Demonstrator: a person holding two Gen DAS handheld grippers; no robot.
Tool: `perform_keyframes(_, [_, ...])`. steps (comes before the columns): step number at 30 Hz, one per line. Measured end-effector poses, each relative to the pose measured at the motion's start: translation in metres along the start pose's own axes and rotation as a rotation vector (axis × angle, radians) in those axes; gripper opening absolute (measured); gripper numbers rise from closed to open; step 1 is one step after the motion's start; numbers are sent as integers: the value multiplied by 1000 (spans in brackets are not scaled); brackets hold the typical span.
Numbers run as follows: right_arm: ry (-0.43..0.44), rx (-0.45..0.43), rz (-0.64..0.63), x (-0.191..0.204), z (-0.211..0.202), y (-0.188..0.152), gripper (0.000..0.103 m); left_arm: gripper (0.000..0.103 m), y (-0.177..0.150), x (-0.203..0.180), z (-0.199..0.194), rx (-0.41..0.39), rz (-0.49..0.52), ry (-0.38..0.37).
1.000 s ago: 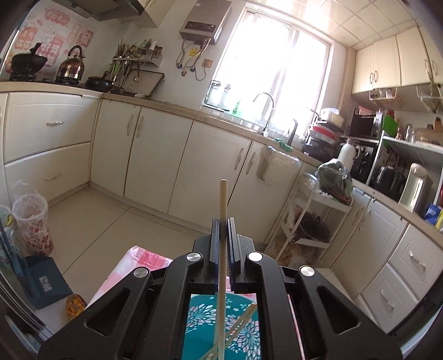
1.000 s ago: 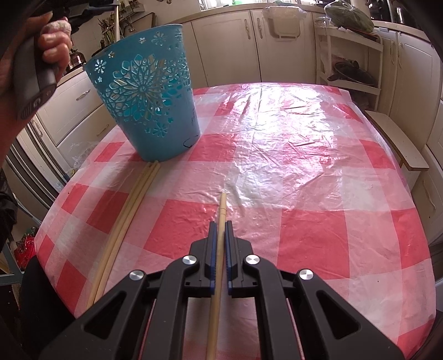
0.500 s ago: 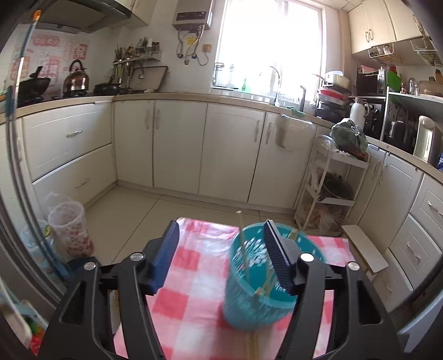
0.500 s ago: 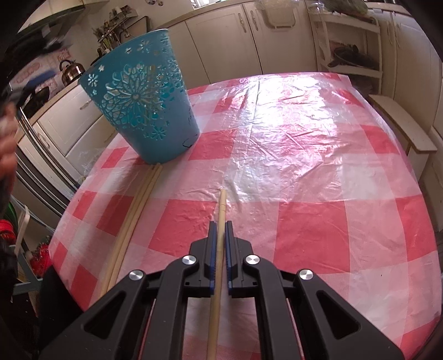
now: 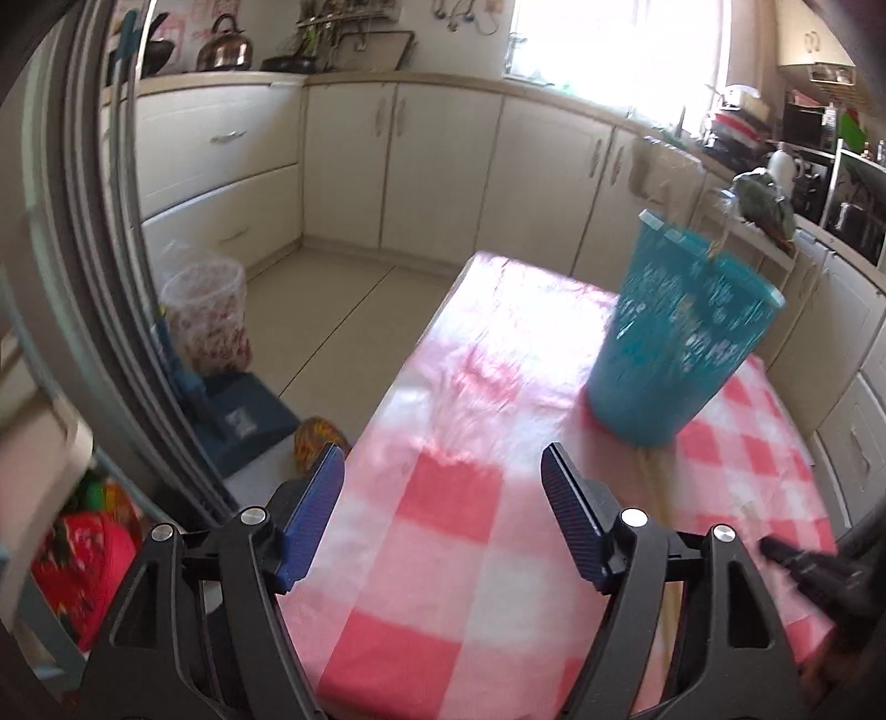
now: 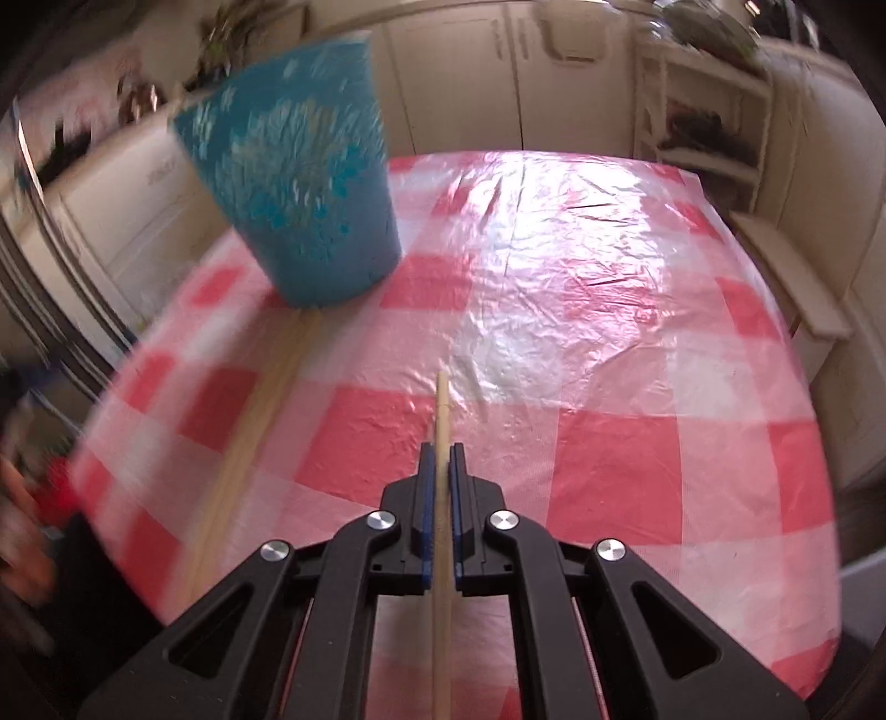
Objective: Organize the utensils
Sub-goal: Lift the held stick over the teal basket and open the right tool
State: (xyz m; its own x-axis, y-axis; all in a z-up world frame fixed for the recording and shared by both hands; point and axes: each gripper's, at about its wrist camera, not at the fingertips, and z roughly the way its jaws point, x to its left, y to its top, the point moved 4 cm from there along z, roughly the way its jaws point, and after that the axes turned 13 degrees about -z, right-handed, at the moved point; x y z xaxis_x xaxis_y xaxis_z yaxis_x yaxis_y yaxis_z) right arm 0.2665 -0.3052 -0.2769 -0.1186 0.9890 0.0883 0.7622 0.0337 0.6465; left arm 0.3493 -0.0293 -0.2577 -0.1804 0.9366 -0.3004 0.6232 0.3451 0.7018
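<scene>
Where a second ago it pinched a chopstick high above the room, the left gripper (image 5: pixel 443 509) now hangs empty over the near edge of the checked tablecloth (image 5: pixel 459 554), tilted downward; its jaws have just been opening and stand spread with nothing between them. The blue basket (image 5: pixel 681 338) stands ahead to its right, chopsticks inside. The right gripper (image 6: pixel 441 482) stays pressed together on one chopstick (image 6: pixel 441 421), angled down, with loose chopsticks (image 6: pixel 249 443) lying to its left.

Cream cabinets (image 5: pixel 421 166) line the kitchen walls ahead of the tool, a bright window (image 5: pixel 614 44) glaring above the counter, pale floor tiles (image 5: pixel 332 310) below.
</scene>
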Motion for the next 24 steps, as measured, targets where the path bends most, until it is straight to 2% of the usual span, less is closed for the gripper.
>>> perform_keyframes(5, [118,-174,88,-3,-46,24,6,70,-23,23,18,18,-27,69])
perform_keyframes(8, [172,-288,111,1,-75,51,6,70,-22,29,19,-11,-37,86])
perform_keyframes(13, [230,-428,115,11,-96,108,6,71,-26,28,18,-64,-25,110])
perform_keyframes(18, [209,-543,89,24,-102,171,6,72,-27,26,13,-98,-17,103])
perform_keyframes(24, [112,-694,119,28,-90,231,6,75,-28,19,9,-130,9,102])
